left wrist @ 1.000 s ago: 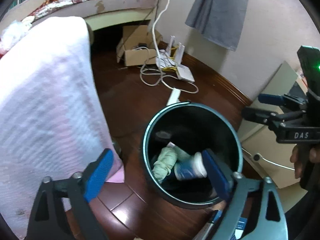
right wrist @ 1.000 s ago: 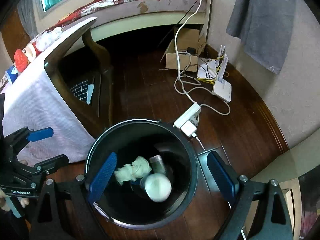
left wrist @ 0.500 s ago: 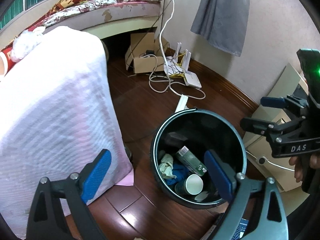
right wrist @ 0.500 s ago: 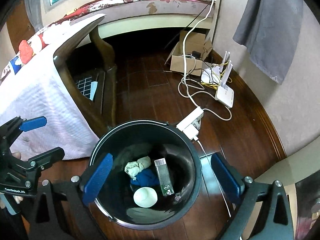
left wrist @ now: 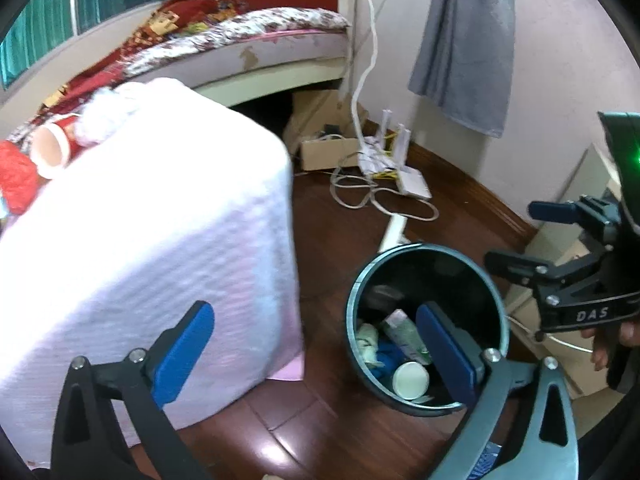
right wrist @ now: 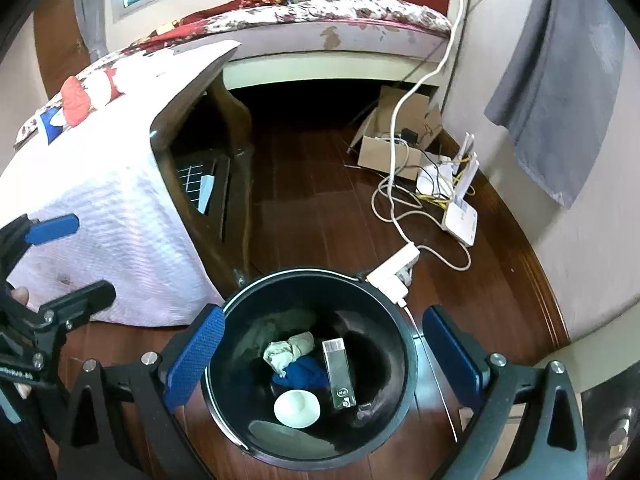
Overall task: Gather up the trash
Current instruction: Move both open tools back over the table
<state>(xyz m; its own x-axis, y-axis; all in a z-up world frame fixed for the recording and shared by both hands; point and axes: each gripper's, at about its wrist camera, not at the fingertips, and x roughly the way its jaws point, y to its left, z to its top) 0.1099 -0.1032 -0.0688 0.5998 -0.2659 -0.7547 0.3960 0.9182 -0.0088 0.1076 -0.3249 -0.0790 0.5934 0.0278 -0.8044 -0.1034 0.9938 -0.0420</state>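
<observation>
Both grippers are spread wide and hold nothing: the left gripper (left wrist: pixel 316 344) hangs beside the bin (left wrist: pixel 496 292), the right gripper (right wrist: pixel 320 356) directly over it. Four pieces of trash lie at the bin's bottom: a cup (right wrist: pixel 297 403), a carton (right wrist: pixel 339 372), a wad (right wrist: pixel 289 353) and blue cloth (right wrist: pixel 302 374). Any trash left lies up-left on the table (left wrist: pixel 160 216), nearer the left gripper.

blurred: tablecloth (left wrist: pixel 152 216) | hidden: bin floor under trash (right wrist: pixel 308 364) | cut off: grey cloth (right wrist: pixel 560 92)
</observation>
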